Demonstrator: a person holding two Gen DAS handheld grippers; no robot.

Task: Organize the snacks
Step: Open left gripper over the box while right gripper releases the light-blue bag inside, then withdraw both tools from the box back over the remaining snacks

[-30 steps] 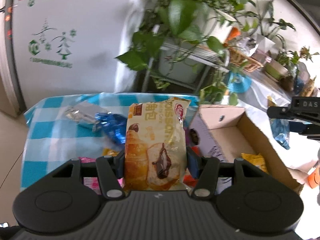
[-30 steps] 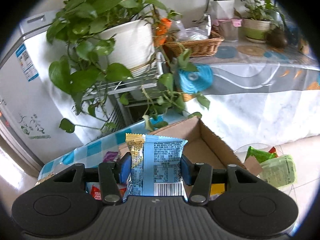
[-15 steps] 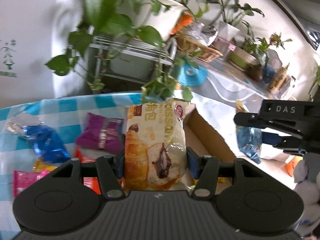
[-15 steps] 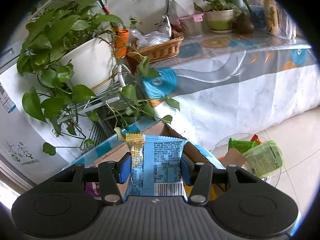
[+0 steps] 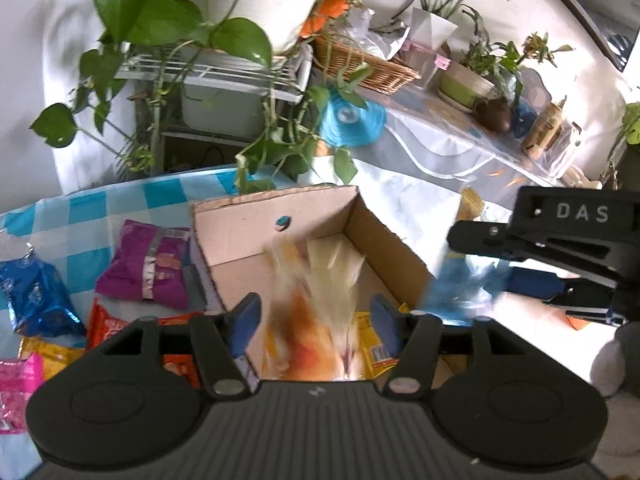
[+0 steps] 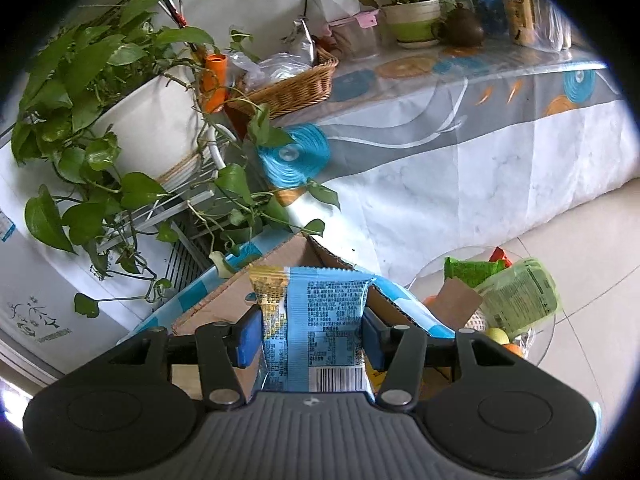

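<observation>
My left claw (image 5: 316, 320) opens, dropping the blurred croissant pack (image 5: 312, 300) into the cardboard box (image 5: 280, 224); my right claw (image 6: 310, 334), opening too, grips the blue packet (image 6: 320, 320), next in.

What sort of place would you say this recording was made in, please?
Most likely a home living or dining room: potted plants on a wire rack, a wicker basket on a cloth-covered sideboard, and a checked tablecloth strewn with snacks beside a cardboard box.

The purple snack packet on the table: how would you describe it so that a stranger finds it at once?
Find the blue-and-white checked tablecloth, then the open cardboard box on it. The purple snack packet lies just outside the box's left wall. It is the only purple packet, crossed by a silver band; its neighbours are blue, orange and pink.
</observation>
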